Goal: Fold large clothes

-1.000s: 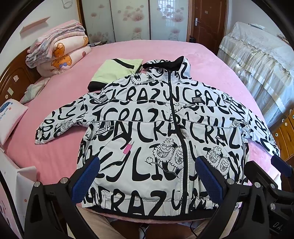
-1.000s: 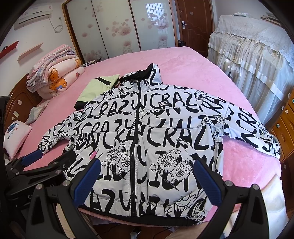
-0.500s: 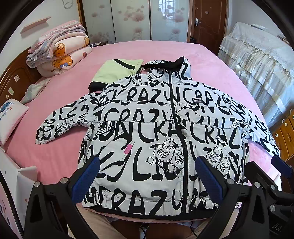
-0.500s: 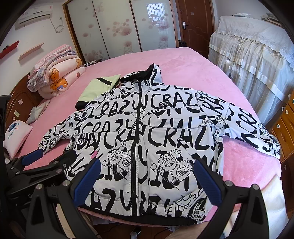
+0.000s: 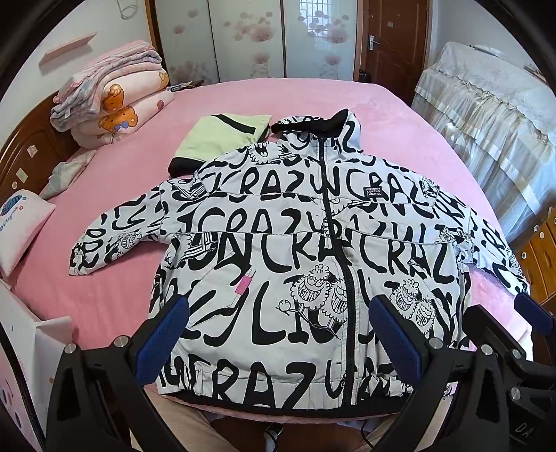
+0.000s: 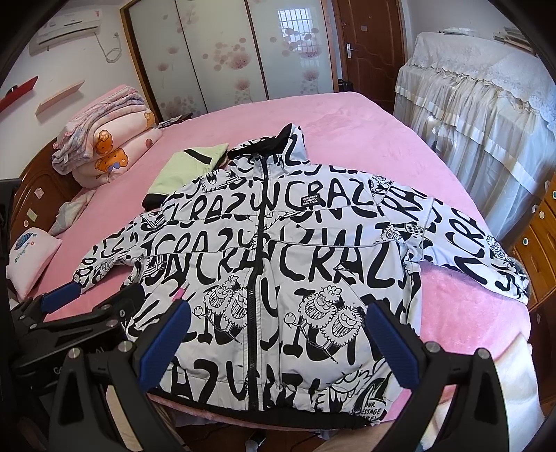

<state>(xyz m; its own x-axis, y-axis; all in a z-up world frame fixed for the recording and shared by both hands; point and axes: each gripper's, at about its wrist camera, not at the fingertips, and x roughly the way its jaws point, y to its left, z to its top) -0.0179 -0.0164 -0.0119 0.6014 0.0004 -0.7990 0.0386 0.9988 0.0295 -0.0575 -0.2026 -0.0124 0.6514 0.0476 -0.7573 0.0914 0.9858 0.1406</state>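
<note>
The black-and-white lettered jacket (image 5: 299, 257) lies flat, zipped and front up on the pink bed (image 5: 312, 97), sleeves spread, hem at the near edge. Only the right wrist view shows an air conditioner (image 6: 69, 29) on the wall. The left gripper (image 5: 278, 333) and right gripper (image 6: 274, 344) hover above the hem, fingers wide apart, holding nothing. A folded green garment (image 5: 219, 139) touches the jacket's shoulder; stacked quilts (image 5: 111, 97) sit further off.

Pink bed (image 5: 295, 101) (daylit); frosted floral wardrobe doors (image 6: 222, 52).
</note>
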